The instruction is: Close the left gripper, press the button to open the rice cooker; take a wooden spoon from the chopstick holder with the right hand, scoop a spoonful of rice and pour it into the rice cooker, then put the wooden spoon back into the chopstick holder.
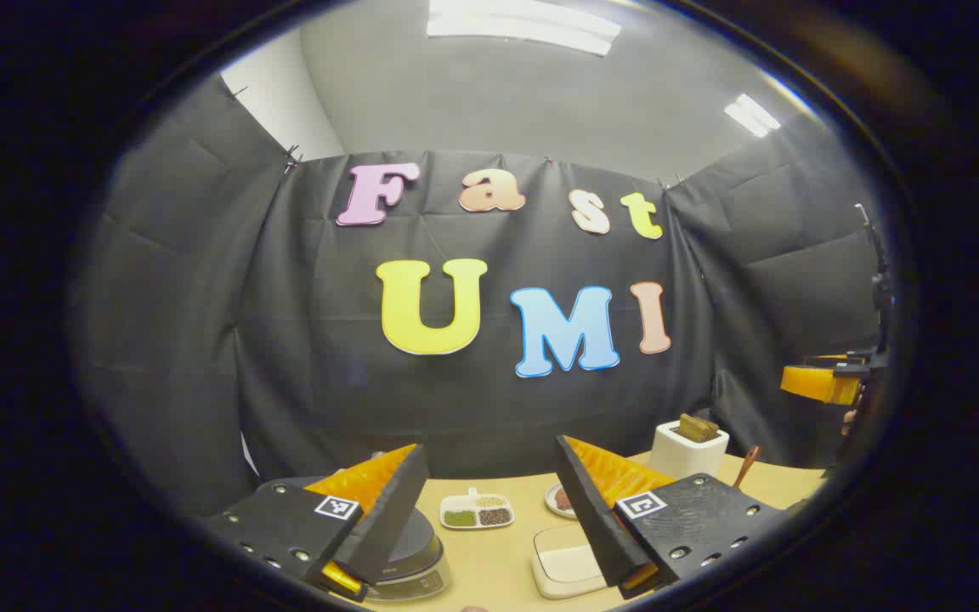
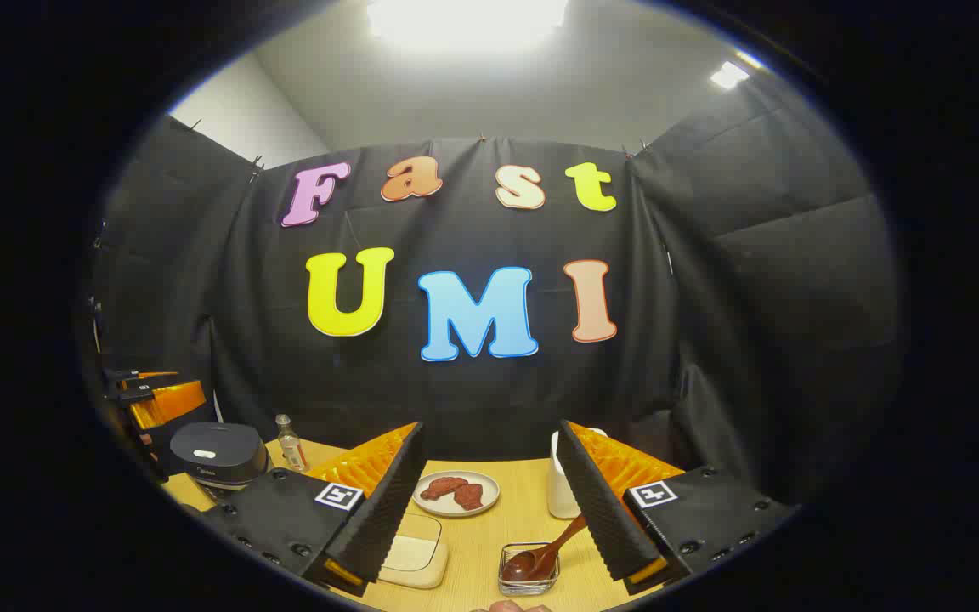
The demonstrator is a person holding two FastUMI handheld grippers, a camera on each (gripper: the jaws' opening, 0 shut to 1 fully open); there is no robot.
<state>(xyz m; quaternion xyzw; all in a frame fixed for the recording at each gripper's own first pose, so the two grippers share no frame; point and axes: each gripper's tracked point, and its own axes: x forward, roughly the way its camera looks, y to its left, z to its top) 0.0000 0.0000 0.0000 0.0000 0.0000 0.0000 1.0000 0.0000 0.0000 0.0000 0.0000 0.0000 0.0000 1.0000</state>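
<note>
The dark rice cooker (image 2: 217, 455) stands at the table's left with its lid down. In the left gripper view the rice cooker (image 1: 409, 557) lies low behind my left finger. My left gripper (image 1: 489, 450) is open above the table and holds nothing. The wooden spoon (image 2: 545, 552) rests bowl-down in a small clear holder (image 2: 528, 578), just below my open right gripper (image 2: 489, 429). A shallow white tub of rice (image 2: 413, 552) lies near the front. From the left gripper view, the spoon's handle (image 1: 747, 466) sticks up at the right.
A plate of brown meat pieces (image 2: 455, 493), a white cup (image 2: 559, 489) and a small bottle (image 2: 289, 444) stand on the wooden table (image 2: 489, 527). A divided dish of grains (image 1: 477, 510) and a white box (image 1: 687, 446) sit farther back.
</note>
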